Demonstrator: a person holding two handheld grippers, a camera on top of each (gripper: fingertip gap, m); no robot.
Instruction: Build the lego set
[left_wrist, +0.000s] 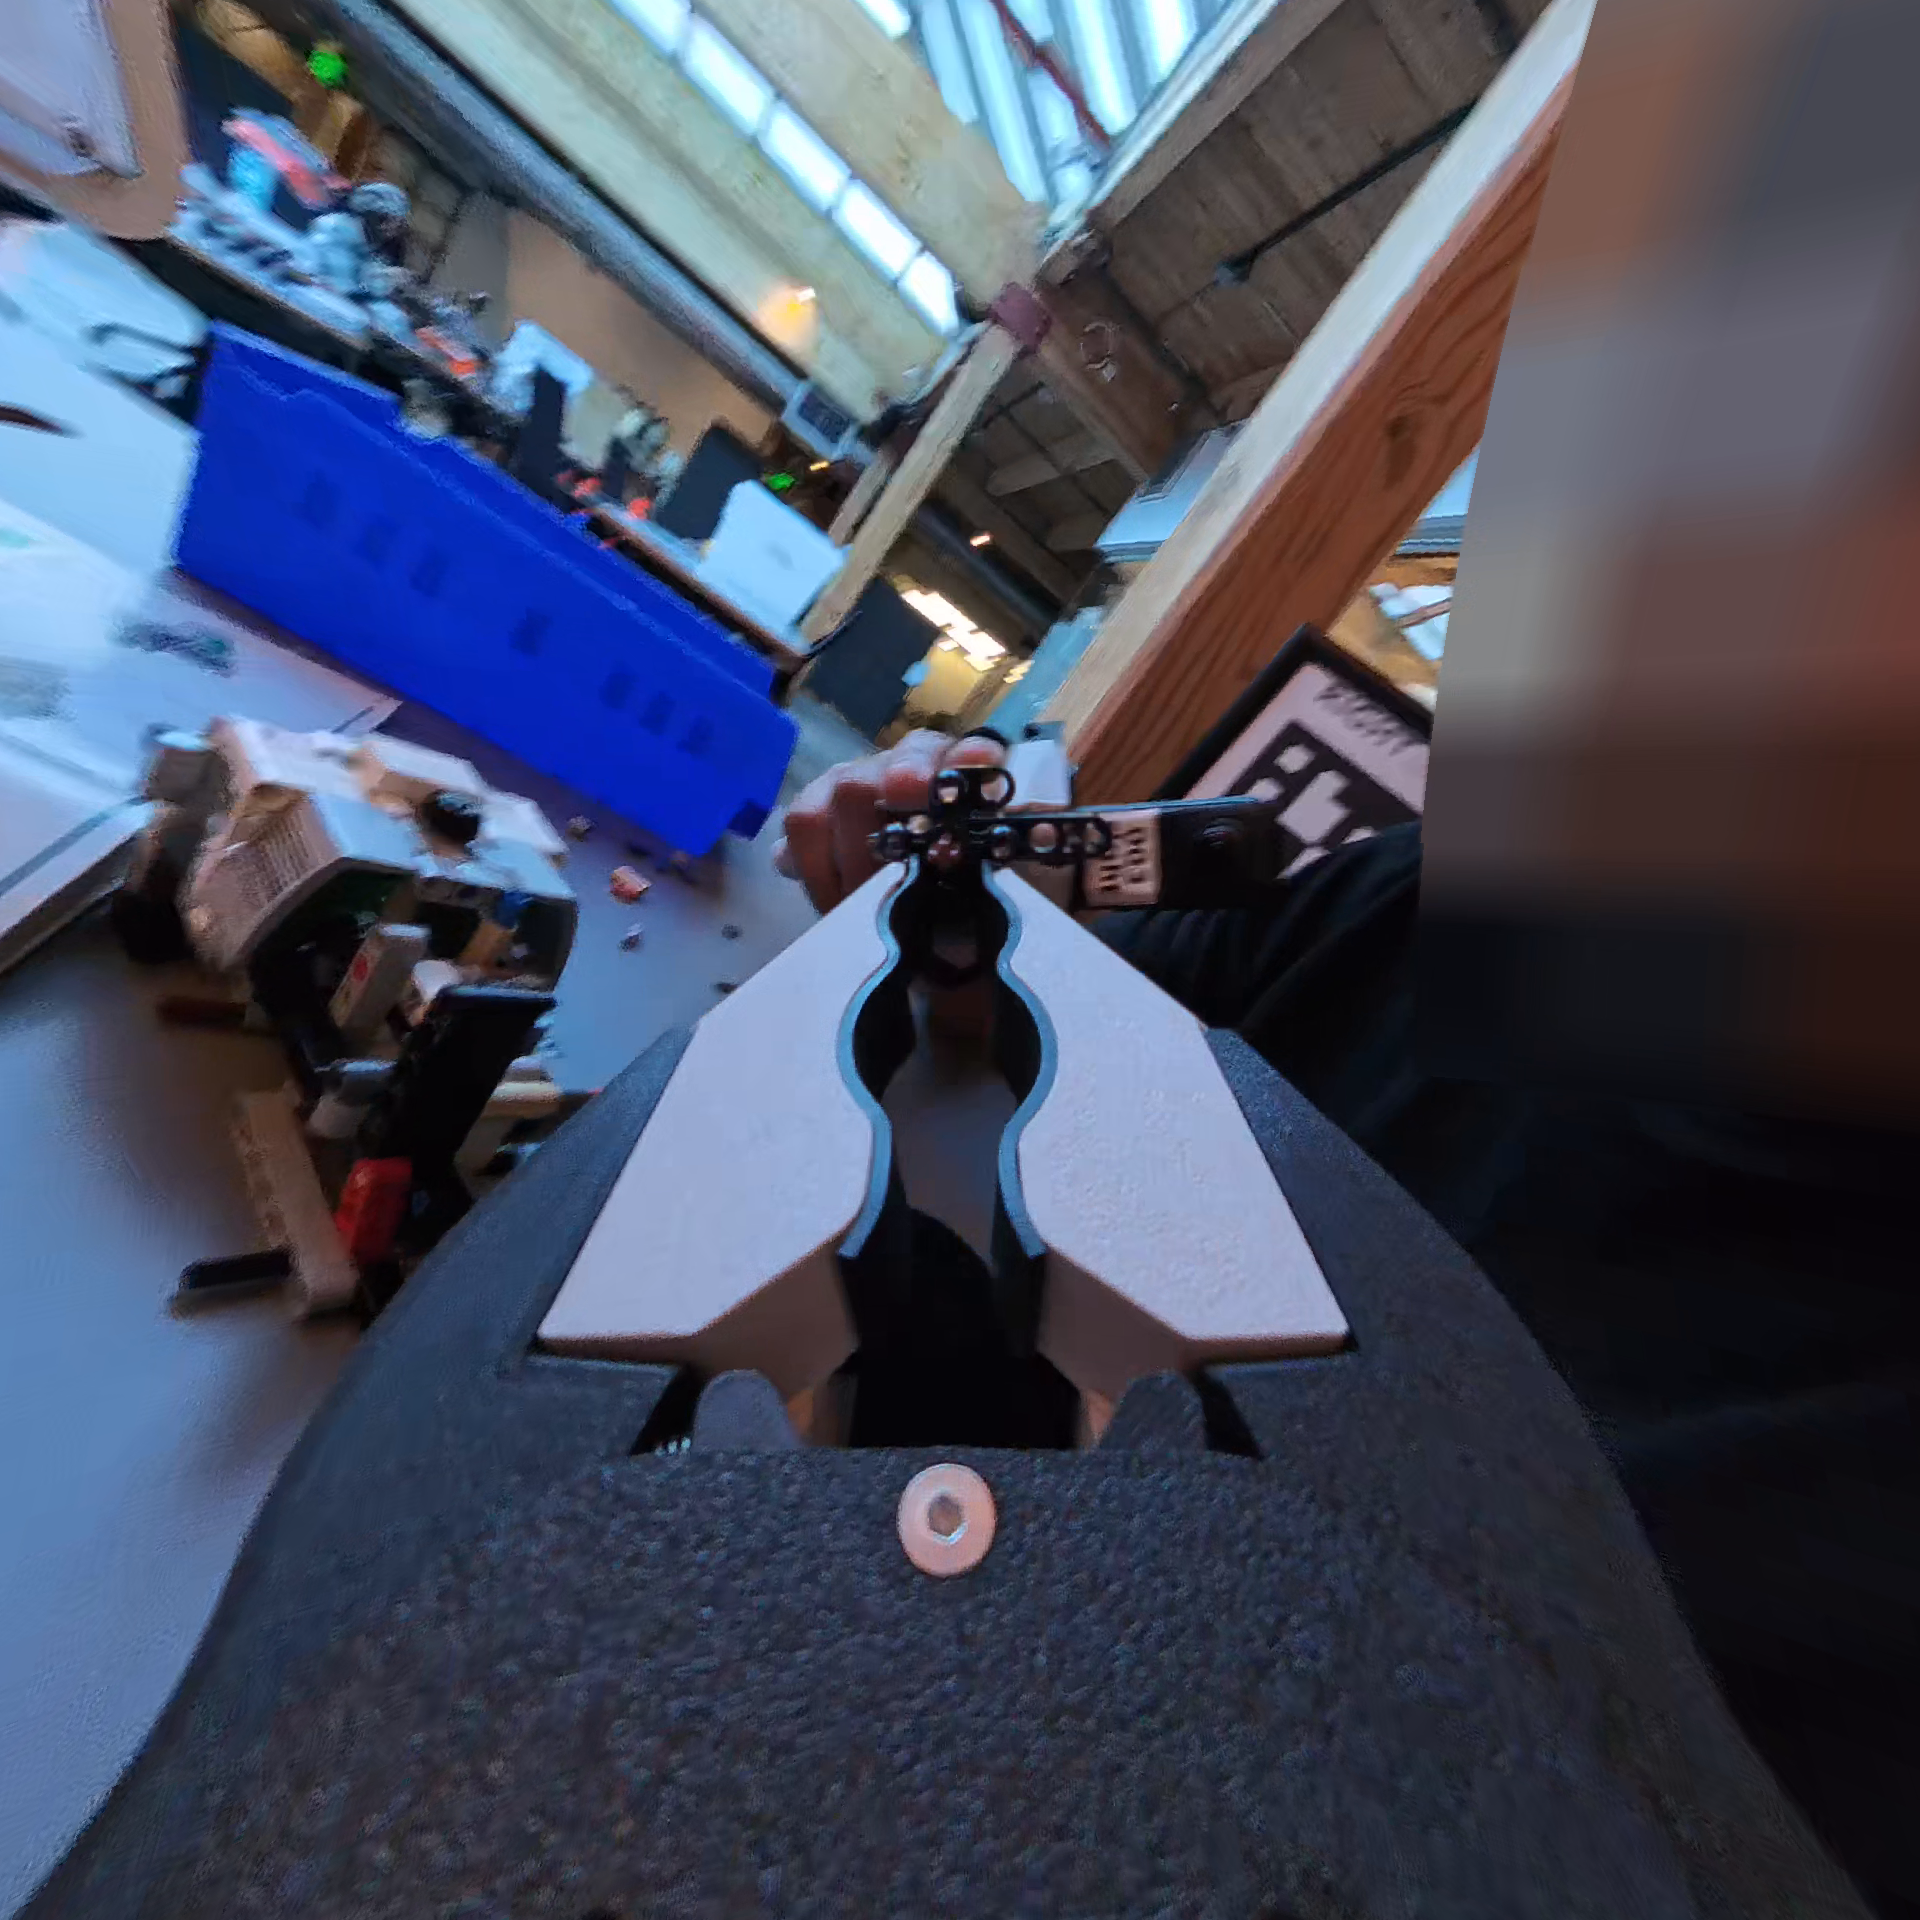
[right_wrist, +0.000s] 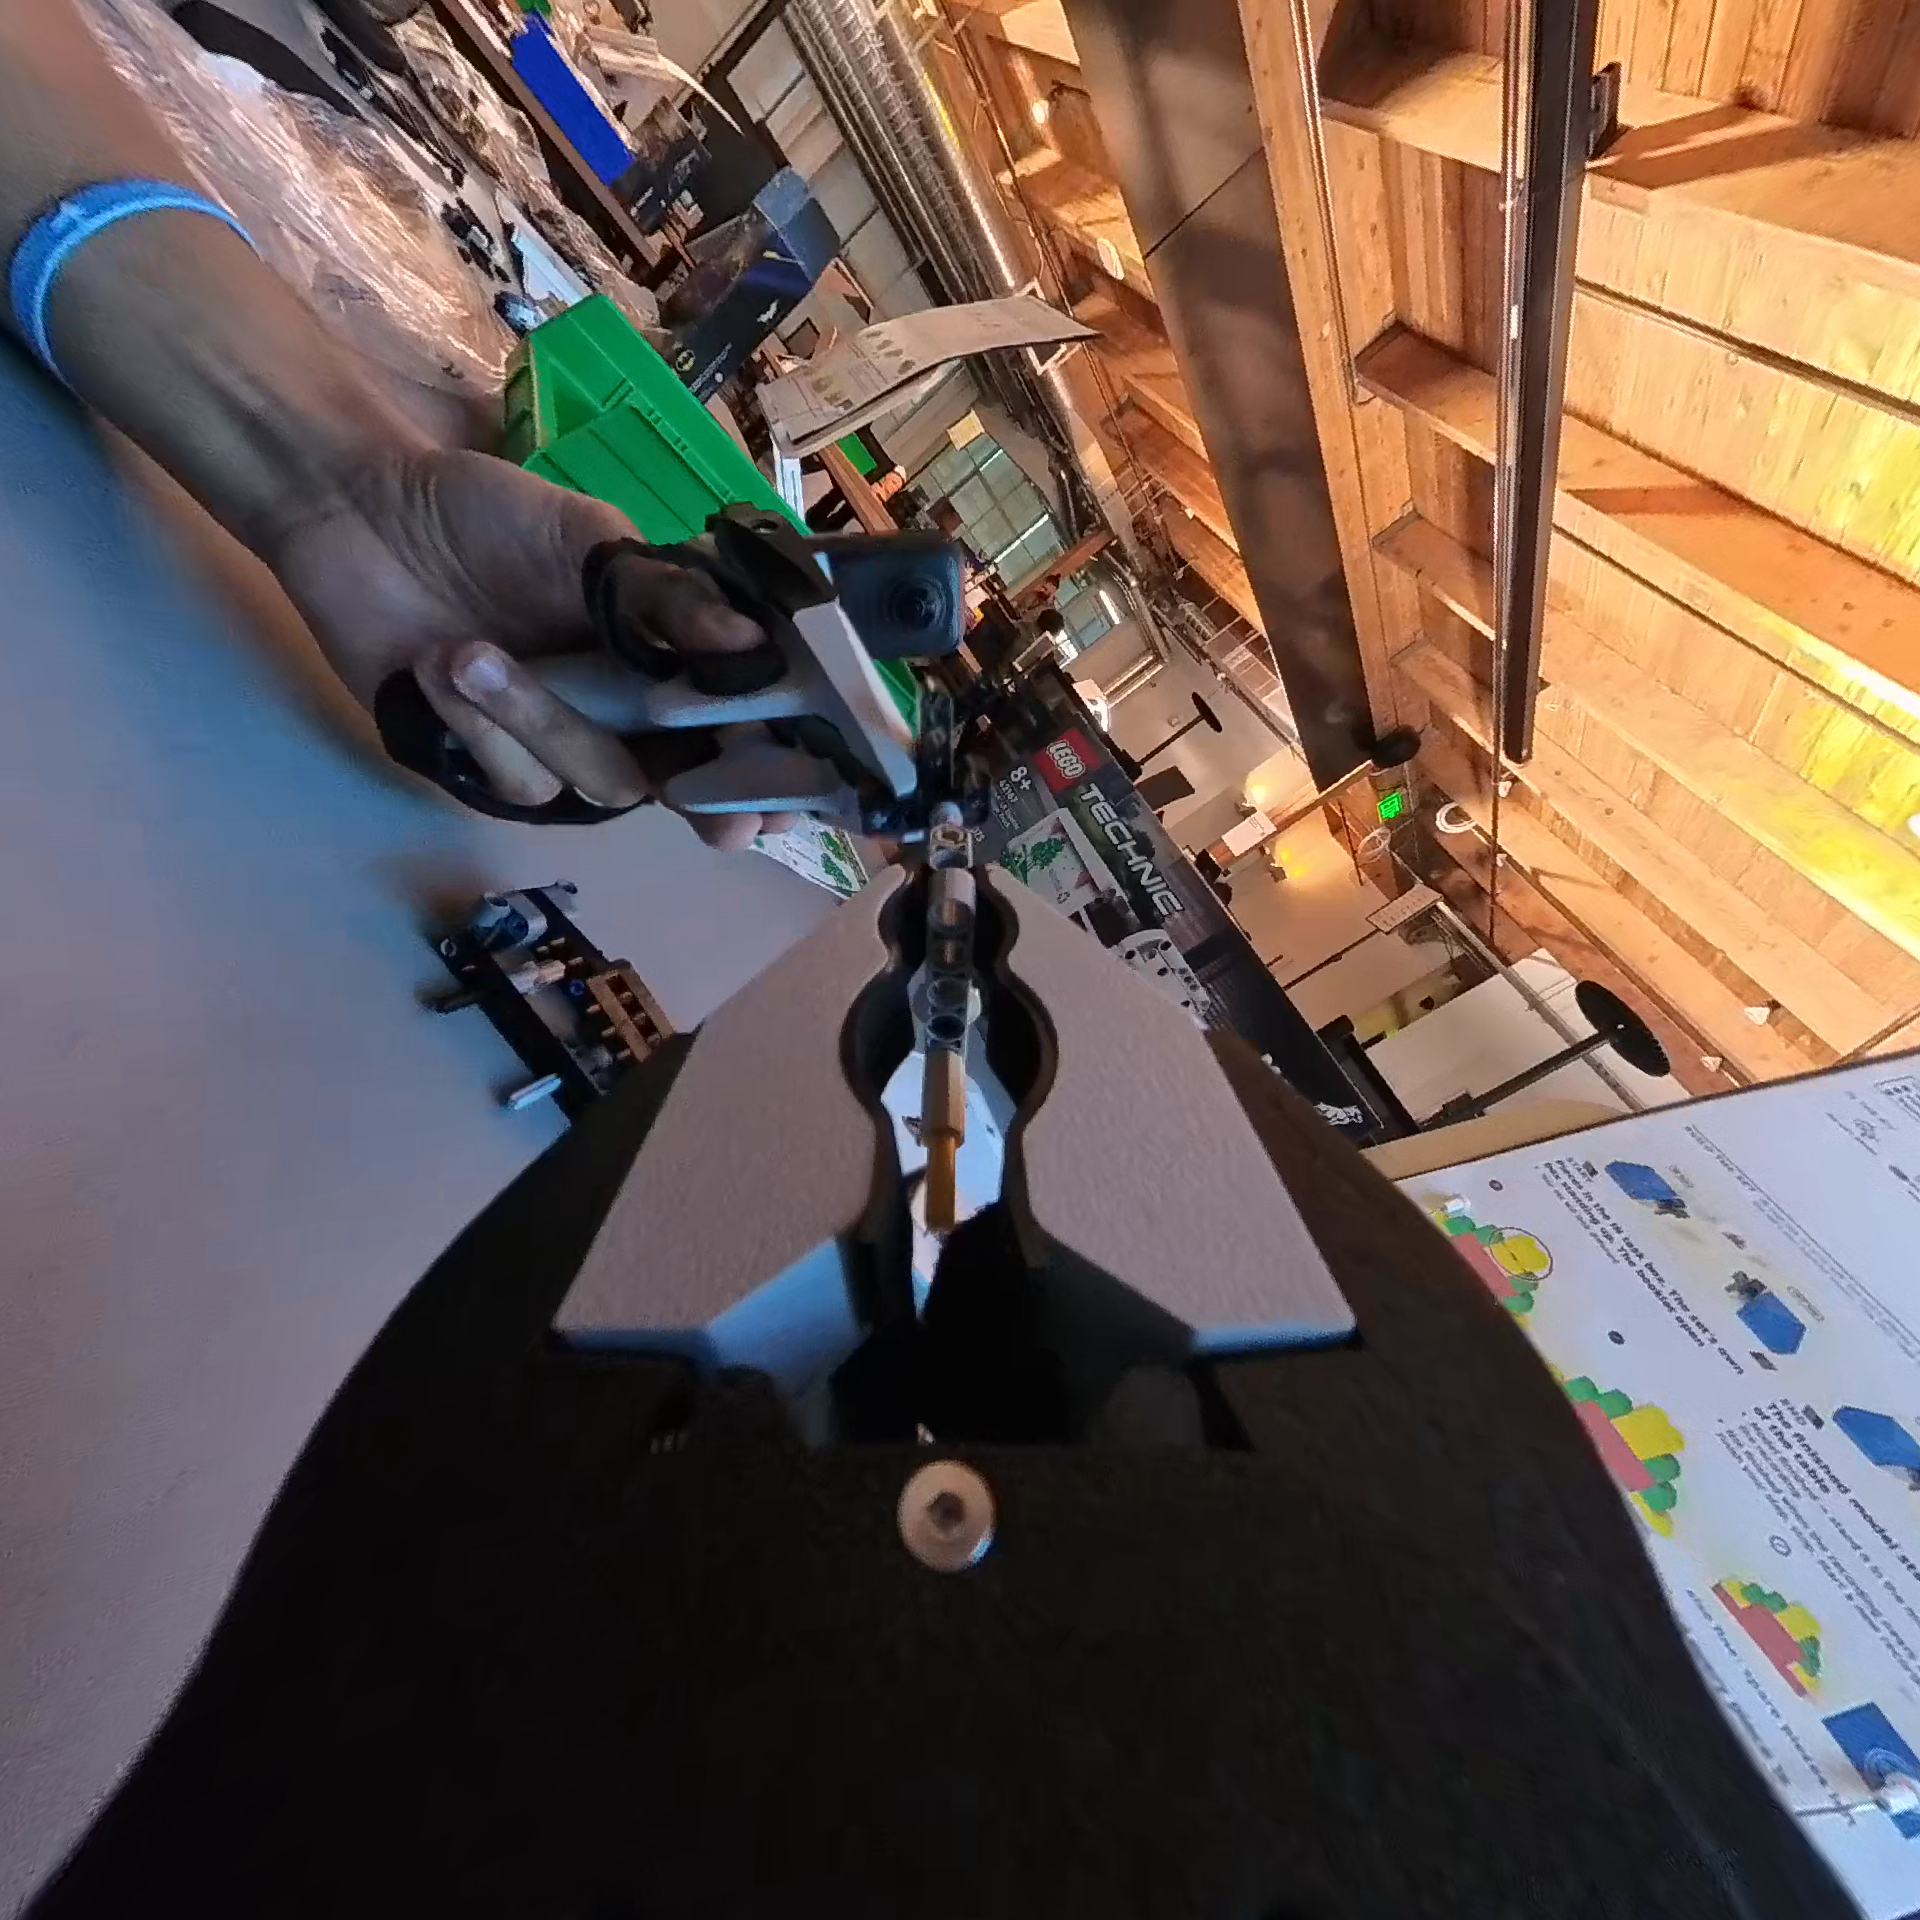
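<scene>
In the left wrist view my left gripper (left_wrist: 948, 883) is shut on a black cross-shaped Technic beam assembly (left_wrist: 951, 826), held in the air. Behind it are a hand and the right gripper's body (left_wrist: 1174, 847). In the right wrist view my right gripper (right_wrist: 945, 883) is shut on a grey connector piece (right_wrist: 948, 951) with a tan axle (right_wrist: 940, 1153) running back between the fingers. Its front end meets the black beam assembly (right_wrist: 932, 764) held by the left gripper (right_wrist: 894, 800), which a hand grips. A partly built black assembly (right_wrist: 551, 997) lies on the table.
A blue bin (left_wrist: 468, 592) and a heap of bags and parts (left_wrist: 343, 935) stand at the left of the table, with small loose pieces (left_wrist: 629, 883) nearby. A green bin (right_wrist: 623, 436), the set's box (right_wrist: 1101, 847) and a printed instruction sheet (right_wrist: 1714, 1351) are around.
</scene>
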